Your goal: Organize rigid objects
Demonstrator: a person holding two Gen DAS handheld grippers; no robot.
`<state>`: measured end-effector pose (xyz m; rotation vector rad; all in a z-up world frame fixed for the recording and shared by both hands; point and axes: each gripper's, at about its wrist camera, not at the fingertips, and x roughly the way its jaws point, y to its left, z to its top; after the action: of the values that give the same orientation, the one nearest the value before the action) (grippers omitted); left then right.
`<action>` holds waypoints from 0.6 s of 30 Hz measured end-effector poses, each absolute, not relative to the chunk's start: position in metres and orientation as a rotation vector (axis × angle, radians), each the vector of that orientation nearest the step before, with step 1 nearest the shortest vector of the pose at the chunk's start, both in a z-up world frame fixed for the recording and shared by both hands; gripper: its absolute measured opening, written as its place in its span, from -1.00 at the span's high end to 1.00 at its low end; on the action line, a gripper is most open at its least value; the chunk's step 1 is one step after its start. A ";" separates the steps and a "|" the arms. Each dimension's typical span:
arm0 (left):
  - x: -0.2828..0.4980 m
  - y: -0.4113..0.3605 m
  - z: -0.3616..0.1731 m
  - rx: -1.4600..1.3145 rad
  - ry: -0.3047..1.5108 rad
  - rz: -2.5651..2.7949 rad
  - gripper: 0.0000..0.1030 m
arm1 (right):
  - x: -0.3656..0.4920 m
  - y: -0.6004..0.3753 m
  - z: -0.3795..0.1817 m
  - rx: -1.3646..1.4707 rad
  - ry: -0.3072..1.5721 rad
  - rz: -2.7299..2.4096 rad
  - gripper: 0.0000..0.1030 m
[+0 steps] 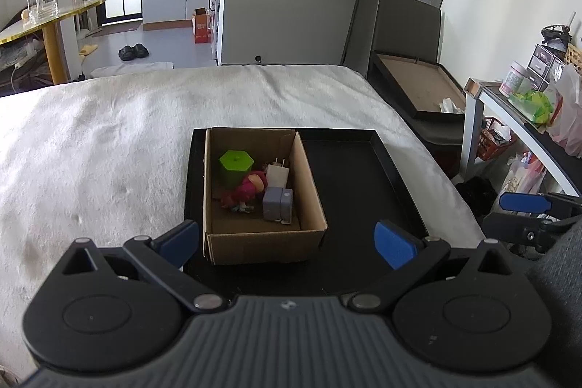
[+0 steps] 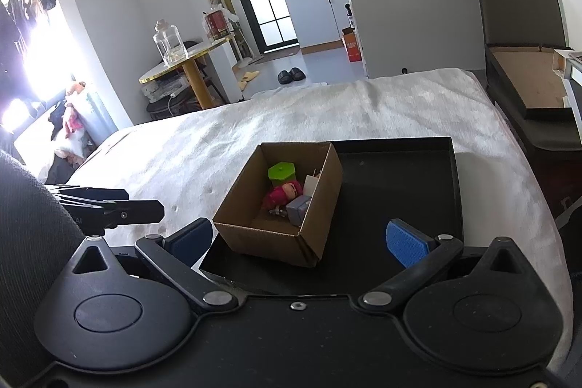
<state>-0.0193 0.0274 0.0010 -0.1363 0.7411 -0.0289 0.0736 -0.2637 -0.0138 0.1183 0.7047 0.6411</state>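
A brown cardboard box [image 1: 309,184] stands in the left part of a black tray [image 1: 363,177] on the white bed. Inside it lie a green hexagonal block [image 1: 235,166], a pink doll figure [image 1: 249,190], a white plug [image 1: 277,175] and a grey-purple block [image 1: 278,204]. My left gripper [image 1: 287,242] is open and empty, just short of the box's near wall. In the right wrist view the box [image 2: 316,210], the tray [image 2: 400,177] and the green block [image 2: 280,172] show too. My right gripper [image 2: 305,239] is open and empty, near the box's near corner.
The white blanket [image 1: 109,151] covers the bed around the tray. A dark shallow box [image 1: 418,86] and a cluttered side table [image 1: 527,104] stand to the right of the bed. A round yellow table with glass jars [image 2: 171,57] stands beyond the bed's left.
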 end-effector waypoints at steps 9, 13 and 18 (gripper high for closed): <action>-0.018 0.027 -0.001 -0.146 0.749 -0.021 -0.99 | 0.076 -0.261 -0.014 0.123 0.723 0.639 -1.00; -0.018 0.027 -0.001 -0.148 0.750 -0.018 -0.99 | 0.076 -0.261 -0.014 0.118 0.721 0.638 -1.00; -0.019 0.025 -0.001 -0.136 0.746 -0.010 -0.99 | 0.074 -0.258 -0.016 0.109 0.721 0.627 -1.00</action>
<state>-0.0193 0.0246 -0.0009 -0.1360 0.7465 -0.0103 0.0741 -0.2582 -0.0156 0.1093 0.7212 0.6266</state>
